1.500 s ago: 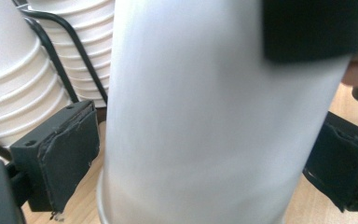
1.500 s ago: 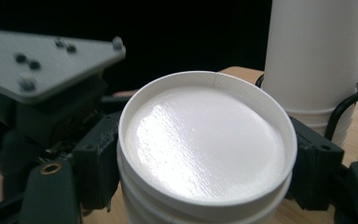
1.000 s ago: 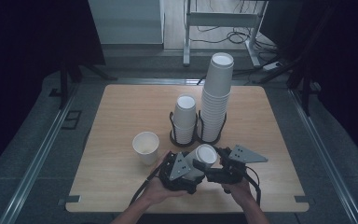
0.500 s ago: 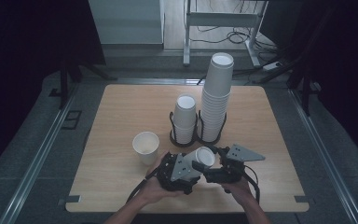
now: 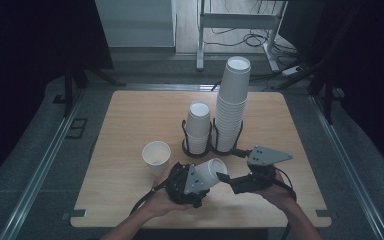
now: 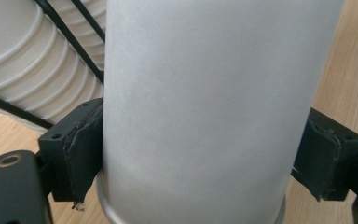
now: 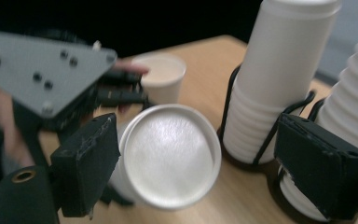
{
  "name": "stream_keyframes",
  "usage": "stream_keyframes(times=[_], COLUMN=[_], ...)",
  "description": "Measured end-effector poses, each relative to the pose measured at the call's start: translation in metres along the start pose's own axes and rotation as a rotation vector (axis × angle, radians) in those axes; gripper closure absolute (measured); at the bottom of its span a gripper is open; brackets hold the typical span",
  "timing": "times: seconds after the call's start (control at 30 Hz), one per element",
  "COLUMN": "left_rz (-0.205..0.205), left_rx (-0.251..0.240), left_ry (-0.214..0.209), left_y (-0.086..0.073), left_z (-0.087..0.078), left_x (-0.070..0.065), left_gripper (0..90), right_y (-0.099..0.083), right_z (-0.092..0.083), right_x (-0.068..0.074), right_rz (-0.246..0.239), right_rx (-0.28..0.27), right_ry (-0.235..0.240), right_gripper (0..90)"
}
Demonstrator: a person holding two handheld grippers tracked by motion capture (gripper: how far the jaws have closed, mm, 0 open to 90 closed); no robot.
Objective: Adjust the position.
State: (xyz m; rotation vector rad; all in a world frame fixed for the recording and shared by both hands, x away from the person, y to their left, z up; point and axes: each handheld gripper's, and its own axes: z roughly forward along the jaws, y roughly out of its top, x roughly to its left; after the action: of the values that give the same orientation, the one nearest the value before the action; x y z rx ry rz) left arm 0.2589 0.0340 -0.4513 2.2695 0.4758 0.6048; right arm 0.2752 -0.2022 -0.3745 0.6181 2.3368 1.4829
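While the left gripper (image 5: 196, 180) clamps a paper cup (image 5: 211, 171) on its side near the table's (image 5: 130, 120) front edge, its base faces the right gripper (image 5: 230, 181), jaws apart, just beside it.

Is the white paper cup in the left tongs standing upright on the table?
No: the white paper cup lies tilted on its side, clamped between the left tongs above the wooden table.

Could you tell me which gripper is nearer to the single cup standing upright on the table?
The left. The left gripper sits just beside the upright cup, clamped on another cup. The right gripper lies farther off, beyond that held cup.
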Motion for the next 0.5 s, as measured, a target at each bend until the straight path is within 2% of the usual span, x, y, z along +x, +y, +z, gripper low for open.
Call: stream_keyframes(times=[0.1, 0.2, 0.27, 0.4, 0.5], left_rz=[0.015, 0.06, 0.064, 0.074, 0.079], left_rx=[0.016, 0.043, 0.046, 0.057, 0.063], left_ry=[0.009, 0.038, 0.039, 0.036, 0.035], left_y=[0.001, 0.002, 0.003, 0.003, 0.003], left_z=[0.001, 0.002, 0.002, 0.0, 0.001], left_x=[-0.001, -0.003, -0.003, -0.002, -0.002], left_gripper=[13.1, 13.2, 13.1, 13.1, 13.1], right_y=[0.003, -0.001, -0.005, -0.012, -0.015], right_z=[0.004, 0.015, 0.022, 0.032, 0.038], right_x=[-0.002, -0.003, -0.004, -0.007, -0.006], right_rz=[-0.019, -0.026, -0.011, 0.033, 0.041], right_rx=[0.083, 0.146, 0.164, 0.157, 0.16], right_ry=[0.034, 0.063, 0.082, 0.127, 0.133], right_gripper=[13.3, 12.2, 11.8, 11.7, 11.5])
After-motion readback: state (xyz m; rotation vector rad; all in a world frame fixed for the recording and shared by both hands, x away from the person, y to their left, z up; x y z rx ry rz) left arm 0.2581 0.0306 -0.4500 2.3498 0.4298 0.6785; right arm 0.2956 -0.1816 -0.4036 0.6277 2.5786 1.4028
